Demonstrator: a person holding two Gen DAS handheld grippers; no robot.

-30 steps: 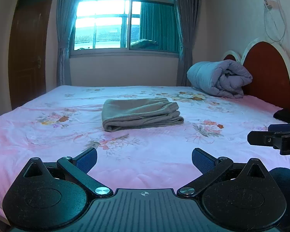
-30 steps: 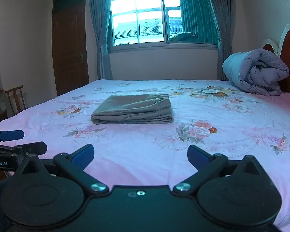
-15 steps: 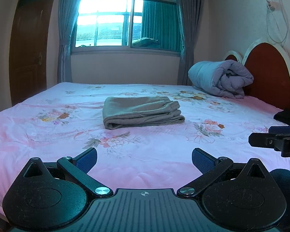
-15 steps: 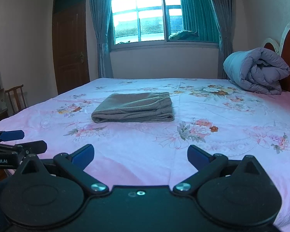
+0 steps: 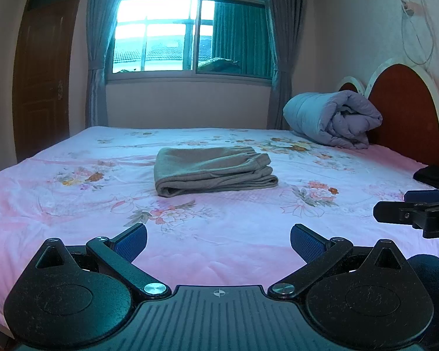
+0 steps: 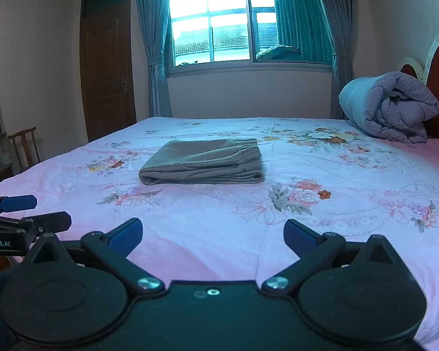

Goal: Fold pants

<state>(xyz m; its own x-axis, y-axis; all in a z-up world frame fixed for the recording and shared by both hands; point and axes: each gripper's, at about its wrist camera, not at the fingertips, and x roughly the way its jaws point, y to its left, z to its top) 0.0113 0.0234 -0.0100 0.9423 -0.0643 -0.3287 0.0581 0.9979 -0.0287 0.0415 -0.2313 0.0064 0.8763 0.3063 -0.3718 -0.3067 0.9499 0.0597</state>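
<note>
My left gripper [image 5: 218, 238] sits nearest in the left wrist view, its blue-padded fingers [image 5: 130, 238] spread wide with nothing between them, hovering over the near edge of the bed [image 5: 73, 219]. My right gripper [image 6: 213, 234] is likewise released, fingers [image 6: 125, 235] splayed apart above the pink floral sheet and holding nothing. Each gripper shows in the other's view: the right one pokes in at 3 o'clock from the left camera, the left one at 9 o'clock from the right camera, so they hang side by side, apart from each other.

Farther out, at 12 o'clock from both grippers and well apart from them, the pants [image 5: 213, 170] lie folded into a flat grey-brown stack near the middle of the bed. The stack's long axis runs left to right across my view, with the rounded fold at the left end and the gathered waistband at the right end, toward the headboard side.

Beyond that, at about 2 o'clock, a rolled grey-lavender quilt [image 5: 333, 120] rests against the red headboard [image 5: 404, 117]. At the far wall, 12 o'clock, is the window [image 6: 248, 20] with curtains, and a brown door [image 6: 106, 70] at 10 o'clock.
</note>
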